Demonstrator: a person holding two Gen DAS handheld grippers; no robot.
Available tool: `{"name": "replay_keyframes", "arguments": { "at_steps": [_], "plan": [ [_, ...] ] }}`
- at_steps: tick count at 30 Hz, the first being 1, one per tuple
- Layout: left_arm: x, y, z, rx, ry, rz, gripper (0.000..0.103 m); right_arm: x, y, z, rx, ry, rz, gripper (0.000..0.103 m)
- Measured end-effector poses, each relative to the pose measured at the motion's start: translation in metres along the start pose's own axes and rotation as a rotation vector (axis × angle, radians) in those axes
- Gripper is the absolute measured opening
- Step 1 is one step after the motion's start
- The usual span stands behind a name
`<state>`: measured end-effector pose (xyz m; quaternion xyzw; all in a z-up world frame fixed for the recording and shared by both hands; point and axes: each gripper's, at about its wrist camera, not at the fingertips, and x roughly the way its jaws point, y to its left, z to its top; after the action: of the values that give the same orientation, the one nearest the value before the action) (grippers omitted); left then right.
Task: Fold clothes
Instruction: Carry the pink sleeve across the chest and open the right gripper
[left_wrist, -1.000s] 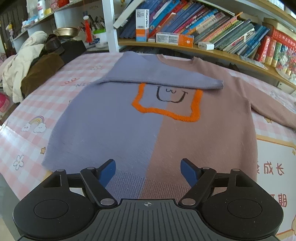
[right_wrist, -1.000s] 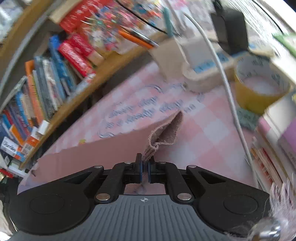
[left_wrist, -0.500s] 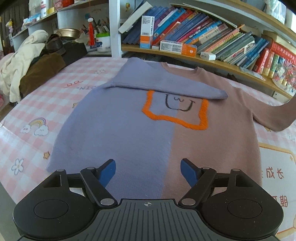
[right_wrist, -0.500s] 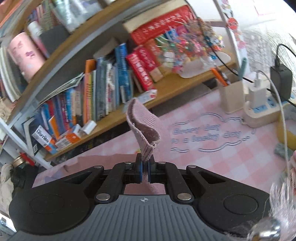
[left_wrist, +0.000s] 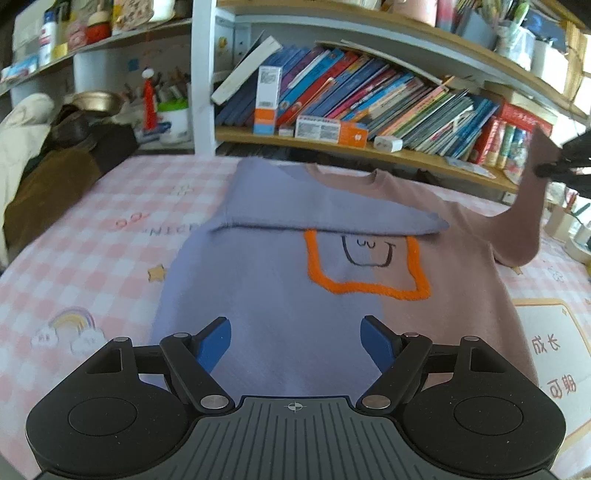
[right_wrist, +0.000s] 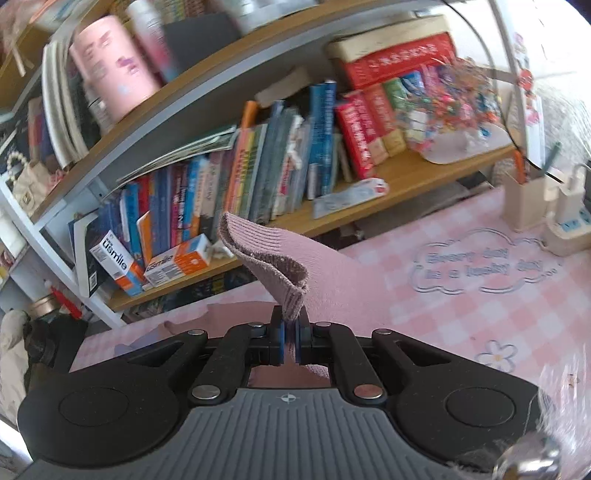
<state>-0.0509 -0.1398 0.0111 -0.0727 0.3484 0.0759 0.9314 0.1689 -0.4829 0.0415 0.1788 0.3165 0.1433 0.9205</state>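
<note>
Sweater (left_wrist: 295, 295), half lavender / half mauve w/ orange square + face, lies flat on the bench (left_wrist: 92, 266) (pink check cover), neck toward the bookshelf (left_wrist: 369, 147). Lavender sleeve (left_wrist: 325, 218) is folded across the chest, lying just above the orange square. Mauve sleeve (left_wrist: 524, 221) is lifted off the bench at right, rising to the right gripper (left_wrist: 554, 170) at frame edge.

Left gripper (left_wrist: 295, 343): jaws spread wide, holding nothing, above the sweater's hem area, not touching the fabric as far as I can tell.

Right gripper (right_wrist: 290, 334): jaws pressed together, pinching the mauve sleeve cuff (right_wrist: 266, 258); ribbed cuff sticks up above the jaws and curls over, rest of sleeve trails down toward the bench. Background in right wrist view is motion-blurred; books (right_wrist: 295, 170) on shelf behind, pen holder (right_wrist: 524, 199) and power strip (right_wrist: 569, 229) on bench at right.

Pile of clothes (left_wrist: 44, 158) at far left of bench, apart from sweater.
</note>
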Motion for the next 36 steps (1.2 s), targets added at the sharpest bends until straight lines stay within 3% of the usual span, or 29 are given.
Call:
{"name": "replay_keyframes", "arguments": {
  "at_steps": [10,22,36],
  "plan": [
    [0.006,0.054,0.006,0.016,-0.032,-0.029,0.08,0.04,0.106,-0.003,-0.079,-0.012,0.043,0.005],
    [0.002,0.101,0.006,0.027,-0.033,0.0,0.08,0.1,0.228,-0.042,-0.25,-0.01,0.033,0.005],
    [-0.003,0.13,-0.001,0.0,-0.002,0.053,0.08,0.161,0.258,-0.09,-0.259,0.164,0.01,0.005]
  ]
}}
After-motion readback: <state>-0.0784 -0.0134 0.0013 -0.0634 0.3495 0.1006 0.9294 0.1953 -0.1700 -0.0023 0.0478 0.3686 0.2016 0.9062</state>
